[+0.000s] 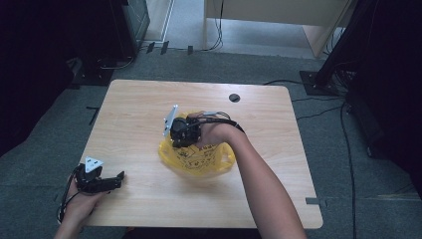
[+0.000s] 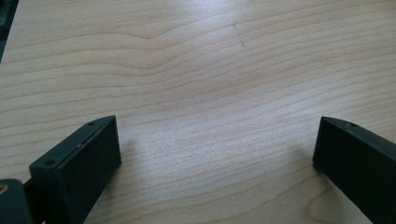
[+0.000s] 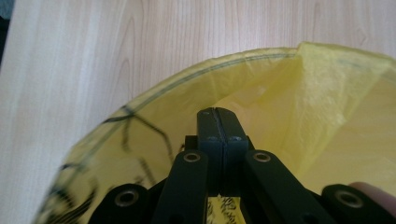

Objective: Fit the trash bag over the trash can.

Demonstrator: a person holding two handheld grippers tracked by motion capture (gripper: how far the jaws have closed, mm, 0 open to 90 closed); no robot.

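Right gripper point(image 1: 183, 133) sits in the mouth of the yellow bag point(image 1: 199, 160) mid-bench point(image 1: 139, 99), fingers pressed together (nothing visibly pinched), left gripper point(image 1: 107, 181) idle at the bench's near-left corner, fingers wide apart.

Setting: lab or studio-type recording room. Evidence, high view: bare light-wood table point(image 1: 149, 104) with a cable grommet hole point(image 1: 234, 97) at 1 o'clock, standing on grey carpet point(image 1: 328, 164). Black stand base point(image 1: 318, 82) at 2 o'clock, loose cables point(image 1: 318, 112) running across the floor beside it. Dark equipment cabinet point(image 1: 134, 22) at 11 o'clock; pale wooden furniture point(image 1: 278, 15) at 12 o'clock.
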